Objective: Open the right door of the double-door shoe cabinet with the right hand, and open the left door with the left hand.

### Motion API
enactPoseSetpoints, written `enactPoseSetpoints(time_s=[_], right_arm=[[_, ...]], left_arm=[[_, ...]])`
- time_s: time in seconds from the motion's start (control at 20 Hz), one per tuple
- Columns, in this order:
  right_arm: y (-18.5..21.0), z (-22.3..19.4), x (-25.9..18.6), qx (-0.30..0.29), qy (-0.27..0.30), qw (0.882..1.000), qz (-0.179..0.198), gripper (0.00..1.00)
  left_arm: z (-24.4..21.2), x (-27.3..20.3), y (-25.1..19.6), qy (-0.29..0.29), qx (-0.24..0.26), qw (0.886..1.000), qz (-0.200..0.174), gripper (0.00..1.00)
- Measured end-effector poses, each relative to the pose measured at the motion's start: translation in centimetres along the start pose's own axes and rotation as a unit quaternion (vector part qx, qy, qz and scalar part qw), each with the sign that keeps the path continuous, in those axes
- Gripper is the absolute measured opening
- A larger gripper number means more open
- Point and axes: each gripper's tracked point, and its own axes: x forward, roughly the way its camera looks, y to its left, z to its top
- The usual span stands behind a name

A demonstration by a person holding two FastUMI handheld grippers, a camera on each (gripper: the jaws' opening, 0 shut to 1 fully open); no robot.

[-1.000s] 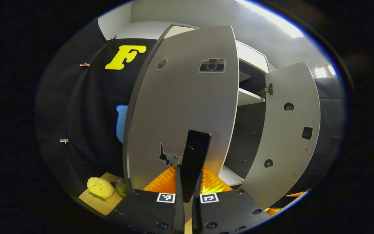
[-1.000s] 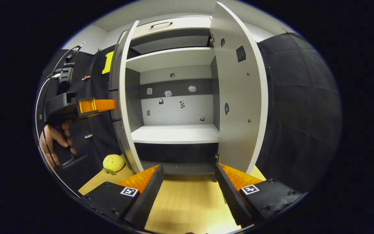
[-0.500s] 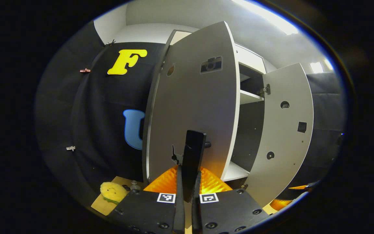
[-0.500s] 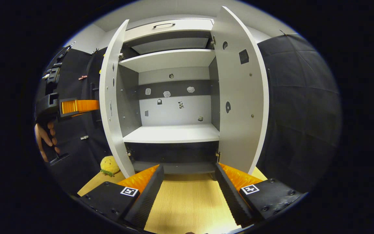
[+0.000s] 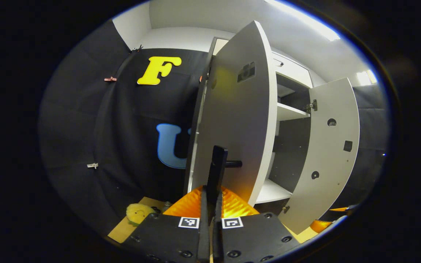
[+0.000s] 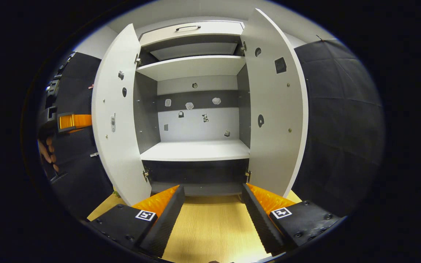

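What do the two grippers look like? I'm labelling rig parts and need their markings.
Right gripper: black bolted finger mounts, each bearing a small square black-and-white marker, with ribbed orange parts behind the fingers. Left gripper: the same black mounts, markers and ribbed orange. From the right gripper view its body is black and orange.

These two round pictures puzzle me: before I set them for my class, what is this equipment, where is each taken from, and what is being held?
A person holds a two-finger tool in each hand; a camera rides on each. The left gripper view looks along shut fingers clamped on the handle of the left door. The right gripper view faces the open cabinet: its fingers are apart, holding nothing, above a wooden floor. The right door stands open. Shelves look bare. A yellow plush toy lies by the cabinet.
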Motion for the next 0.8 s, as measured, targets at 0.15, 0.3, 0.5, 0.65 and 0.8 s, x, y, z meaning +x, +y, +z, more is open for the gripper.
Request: enactPoseSetpoints(time_s=[0.15, 0.3, 0.5, 0.65, 0.8], right_arm=[[0.2, 0.3, -0.1, -0.003, -0.001, 1.0, -0.003, 0.99], [-0.5, 0.7, -0.3, -0.014, -0.002, 1.0, -0.017, 0.99], [-1.3, 1.2, -0.5, -0.019, 0.006, 0.999, -0.033, 0.99], [-1.6, 2.2, -0.5, -0.016, -0.001, 0.999, -0.027, 0.99], [-2.1, 3.4, -0.6, -0.013, -0.012, 1.0, -0.013, 0.99]], left_arm=[[0.1, 0.0, 3.0, -0.004, 0.021, 0.999, 0.036, 0.06], [0.6, -0.3, 5.4, -0.003, 0.031, 0.998, 0.049, 0.05], [0.2, -1.0, 5.3, 0.0, 0.001, 1.0, 0.027, 0.05], [0.4, -2.2, 5.1, -0.002, 0.022, 0.999, 0.034, 0.05], [0.5, -3.8, 3.5, 0.002, 0.023, 0.999, 0.033, 0.05]])
